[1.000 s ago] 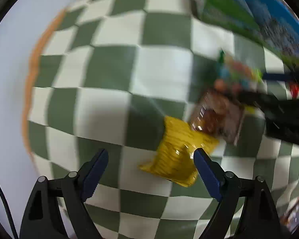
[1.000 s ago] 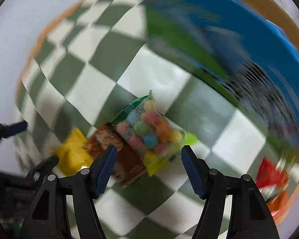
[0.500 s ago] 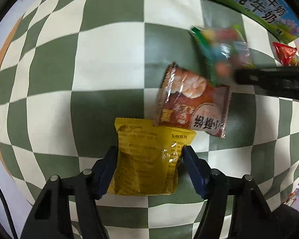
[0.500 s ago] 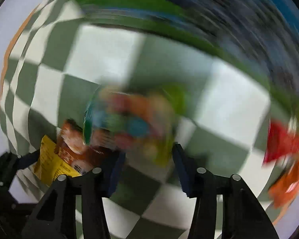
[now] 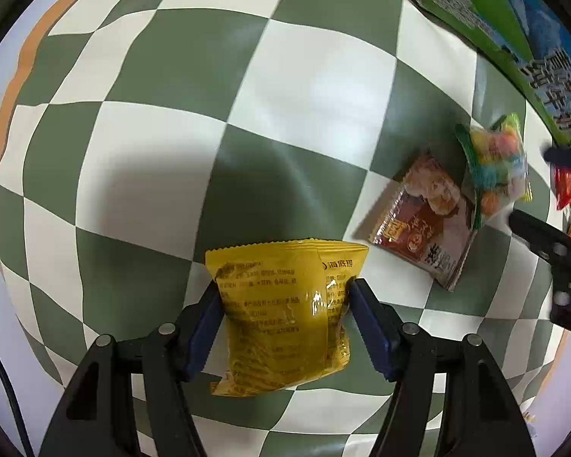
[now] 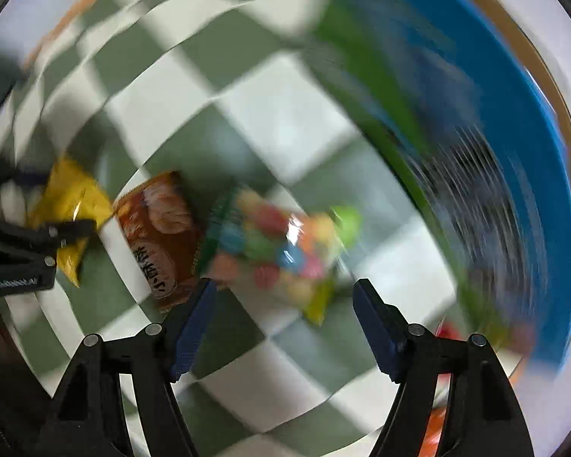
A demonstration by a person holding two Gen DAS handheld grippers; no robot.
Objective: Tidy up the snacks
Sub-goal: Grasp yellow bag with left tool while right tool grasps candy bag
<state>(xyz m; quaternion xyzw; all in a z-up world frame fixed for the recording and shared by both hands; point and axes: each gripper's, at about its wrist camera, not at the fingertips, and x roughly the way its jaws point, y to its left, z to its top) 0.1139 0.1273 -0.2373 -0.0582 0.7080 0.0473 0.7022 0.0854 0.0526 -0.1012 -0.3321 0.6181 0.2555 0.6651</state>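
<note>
Left claw (image 5: 285, 297) pinched the yellow packet (image 5: 281, 316) (blue pads against both sides); right claw (image 6: 281, 304) was opening, candy bag (image 6: 281, 247) beyond its tips on the checkered worktop (image 5: 163, 152).

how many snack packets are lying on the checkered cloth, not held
2 clearly: the brown packet and the candy bag overlapping its edge. The yellow packet is clamped in the left tongs. Red wrappers at the edge may be more.

Left gripper (image 5: 285, 297) points down, pads pressed on a yellow packet (image 5: 281, 316). Right gripper (image 6: 281, 301) points down, jaws opening, nothing between.
</note>
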